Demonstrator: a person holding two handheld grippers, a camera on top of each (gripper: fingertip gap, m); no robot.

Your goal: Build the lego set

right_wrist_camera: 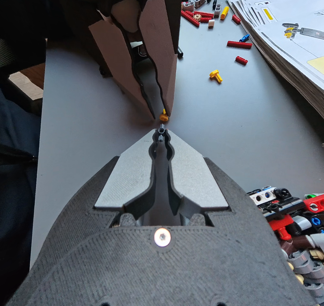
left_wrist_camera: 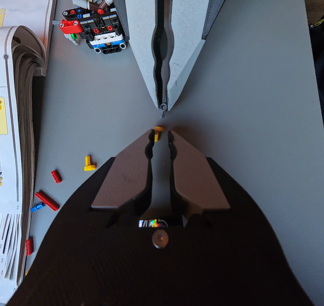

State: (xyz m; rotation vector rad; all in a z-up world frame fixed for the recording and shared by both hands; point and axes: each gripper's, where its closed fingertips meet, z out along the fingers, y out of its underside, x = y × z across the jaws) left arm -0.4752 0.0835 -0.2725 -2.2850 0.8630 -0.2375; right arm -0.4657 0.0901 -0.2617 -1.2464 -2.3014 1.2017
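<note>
A: Nearest: left gripper (left_wrist_camera: 160, 132), brown fingers parted, clamping nothing. Opposite, tip to tip, right gripper (right_wrist_camera: 161, 132), pinched on a dark grey connector (right_wrist_camera: 161, 131).

B: And the yellow flanged pin (left_wrist_camera: 157, 133)?

A: Between the left fingertips, against one pad, clear of the other. Shaft along the fingers, flange facing the connector, just apart.

B: Around them?

A: Instruction booklet (left_wrist_camera: 10, 139), part-built model (left_wrist_camera: 101, 31), loose red pieces (left_wrist_camera: 47, 200), all well aside.

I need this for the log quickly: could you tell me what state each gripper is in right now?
Left gripper: open; a yellow pin leans against one finger, the other pad clear of it.
Right gripper: closed on a small dark grey connector.
</note>
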